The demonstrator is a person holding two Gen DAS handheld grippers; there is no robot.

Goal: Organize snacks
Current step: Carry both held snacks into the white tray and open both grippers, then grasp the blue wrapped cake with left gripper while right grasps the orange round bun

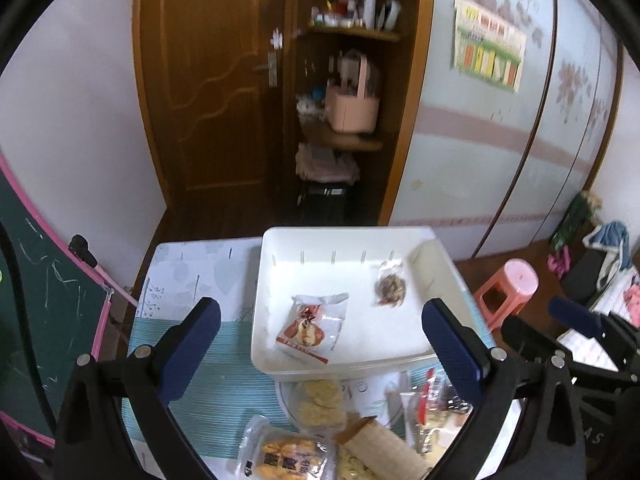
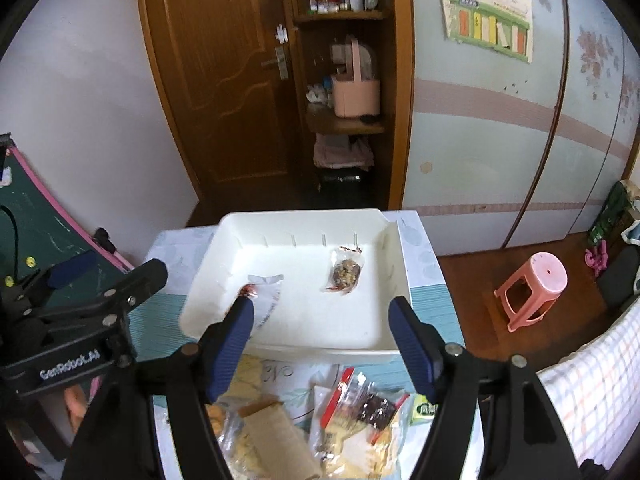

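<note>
A white tray (image 1: 400, 354) sits on the small table and holds a red-and-white snack packet (image 1: 310, 330) and a small clear bag of brown nuts (image 1: 390, 288). My left gripper (image 1: 320, 352) is open and empty, held above the tray's near edge. My right gripper (image 2: 320, 344) is open and empty above the tray's (image 2: 312, 350) near rim. A pile of snack packets (image 1: 320, 440) lies on the table in front of the tray. It also shows in the right wrist view (image 2: 352, 412). The nut bag (image 2: 344, 274) lies far right in the tray.
The table has a teal striped cloth (image 1: 224, 392). A pink stool (image 2: 536, 284) stands on the floor to the right. A chalkboard (image 1: 44, 304) leans at the left. A wooden door (image 1: 212, 80) and shelves are behind.
</note>
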